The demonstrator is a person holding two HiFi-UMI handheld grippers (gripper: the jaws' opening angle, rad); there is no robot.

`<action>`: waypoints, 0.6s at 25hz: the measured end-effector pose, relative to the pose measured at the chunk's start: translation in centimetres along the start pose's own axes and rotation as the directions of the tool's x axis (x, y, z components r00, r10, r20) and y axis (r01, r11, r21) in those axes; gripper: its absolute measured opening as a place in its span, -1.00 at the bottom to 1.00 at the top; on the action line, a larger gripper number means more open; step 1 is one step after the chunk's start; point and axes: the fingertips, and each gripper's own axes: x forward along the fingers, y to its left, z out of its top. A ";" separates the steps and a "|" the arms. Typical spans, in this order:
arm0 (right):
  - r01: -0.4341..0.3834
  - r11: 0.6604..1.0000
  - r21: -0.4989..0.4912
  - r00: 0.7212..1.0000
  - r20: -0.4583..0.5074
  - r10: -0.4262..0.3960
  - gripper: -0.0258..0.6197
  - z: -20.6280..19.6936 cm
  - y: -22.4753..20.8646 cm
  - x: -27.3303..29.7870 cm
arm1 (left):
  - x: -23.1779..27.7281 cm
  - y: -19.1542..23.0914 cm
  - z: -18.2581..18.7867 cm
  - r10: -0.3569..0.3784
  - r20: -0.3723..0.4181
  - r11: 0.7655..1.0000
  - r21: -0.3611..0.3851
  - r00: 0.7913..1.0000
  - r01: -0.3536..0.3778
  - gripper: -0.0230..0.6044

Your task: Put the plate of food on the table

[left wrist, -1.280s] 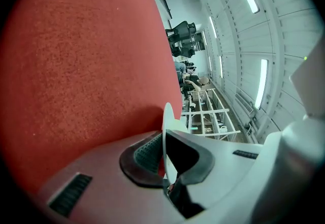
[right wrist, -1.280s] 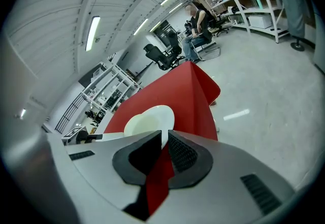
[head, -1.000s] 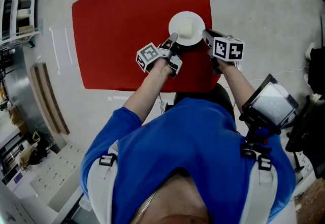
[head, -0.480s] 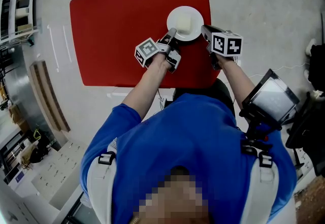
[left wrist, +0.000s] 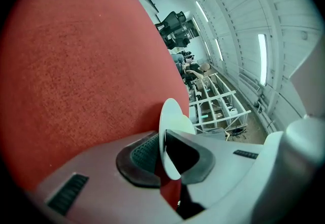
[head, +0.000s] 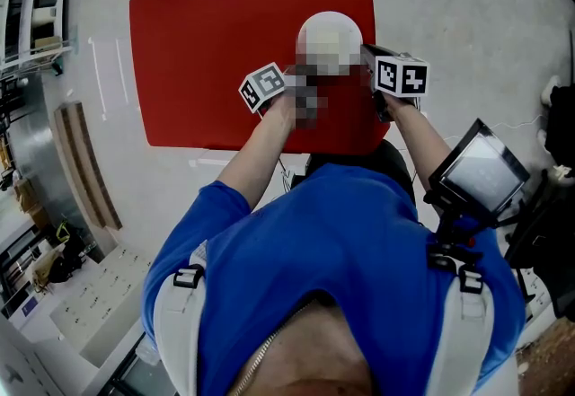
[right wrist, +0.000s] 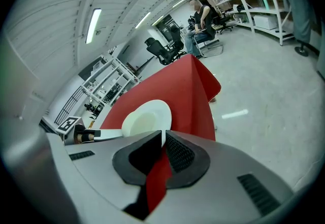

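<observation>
White plate (right wrist: 146,117) over the red bench (head: 216,53), far right side; left gripper (left wrist: 163,148) and right gripper (right wrist: 163,141) fingers pinch its opposite rims.

The 5 o'clock rim of a round white plate (right wrist: 146,116) is clamped between the dark ridged jaws of the right claw (right wrist: 163,140), above a red surface (right wrist: 175,88).

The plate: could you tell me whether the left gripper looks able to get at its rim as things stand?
Yes, it seems so: the left gripper has its jaws shut on the rim of the plate, with nothing in between. The right gripper holds the opposite rim, over the red table.
</observation>
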 end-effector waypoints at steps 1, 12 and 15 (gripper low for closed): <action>-0.002 1.000 -0.002 1.000 -0.001 0.002 -0.85 -0.1 0.1 0.1 | -0.1 0.2 0.0 0.015 -0.003 1.000 0.025 1.000 -0.014 -0.87; -0.030 0.999 -0.017 0.999 0.011 0.031 -0.85 0.3 0.8 0.6 | -0.8 1.4 0.6 0.155 -0.011 0.938 0.316 0.988 -0.144 -0.59; -0.041 0.999 -0.022 0.999 0.014 0.041 -0.85 0.3 1.0 0.7 | -1.5 2.0 1.3 0.180 0.028 0.922 0.344 0.983 -0.178 -0.57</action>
